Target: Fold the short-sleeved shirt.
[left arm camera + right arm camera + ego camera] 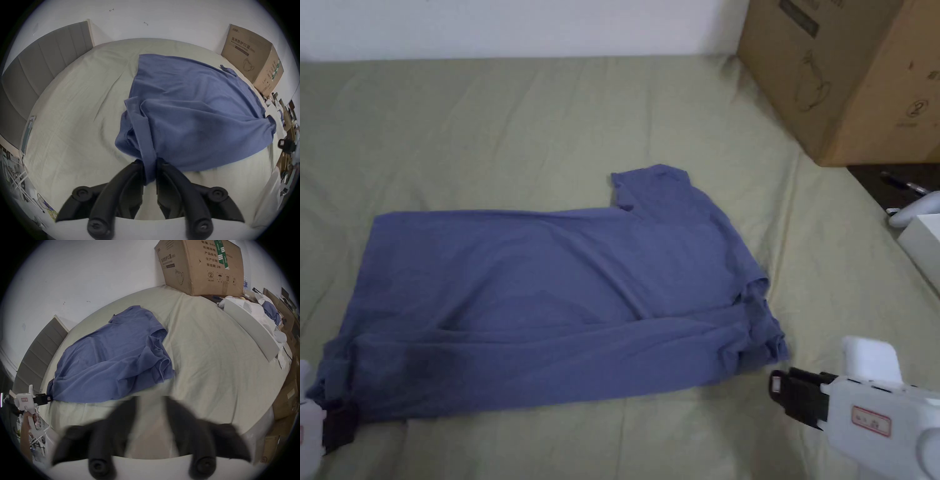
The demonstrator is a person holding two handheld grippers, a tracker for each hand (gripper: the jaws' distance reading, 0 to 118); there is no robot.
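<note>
The shirt (550,300) is lying on the bed (519,125); the cardboard box (850,75) is sitting behind it, at the right.

The shirt (550,300) is plain blue, without pattern. The bed sheet (519,125) is pale green. The box (850,75) is brown cardboard. The headboard (40,65) seems grey, maybe striped.

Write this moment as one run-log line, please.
left gripper: shut on blue shirt hem corner | right gripper: open, off shirt | shirt: partly folded on bed
</note>
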